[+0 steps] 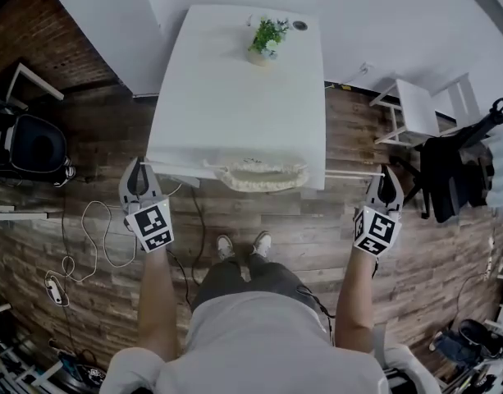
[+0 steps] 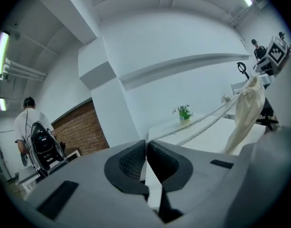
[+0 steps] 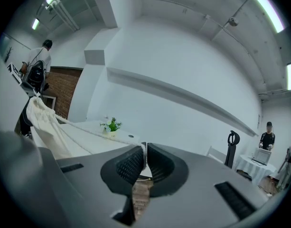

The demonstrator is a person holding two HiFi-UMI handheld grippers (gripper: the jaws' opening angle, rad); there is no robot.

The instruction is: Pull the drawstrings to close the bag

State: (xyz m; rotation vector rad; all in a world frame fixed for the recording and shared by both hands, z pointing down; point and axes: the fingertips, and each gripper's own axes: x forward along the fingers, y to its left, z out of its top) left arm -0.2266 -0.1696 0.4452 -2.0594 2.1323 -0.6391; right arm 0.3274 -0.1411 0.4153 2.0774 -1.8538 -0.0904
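Note:
A cream drawstring bag (image 1: 260, 174) lies gathered at the near edge of the white table (image 1: 235, 97). Its cords run out tight to both sides. My left gripper (image 1: 140, 180) is left of the table's near corner, shut on the left drawstring (image 1: 184, 169). My right gripper (image 1: 388, 185) is off the right corner, shut on the right drawstring (image 1: 345, 173). In the left gripper view the rope (image 2: 202, 121) leads from the shut left gripper (image 2: 146, 144) to the bunched bag (image 2: 247, 113). In the right gripper view the cord (image 3: 83, 127) runs from the right gripper (image 3: 145, 148) to the bag (image 3: 43, 122).
A small potted plant (image 1: 266, 38) stands at the table's far end. A dark chair (image 1: 29, 144) is at the left, a white stool (image 1: 419, 109) and dark clothing on a rack (image 1: 448, 167) at the right. A white cable (image 1: 87, 245) lies on the wooden floor.

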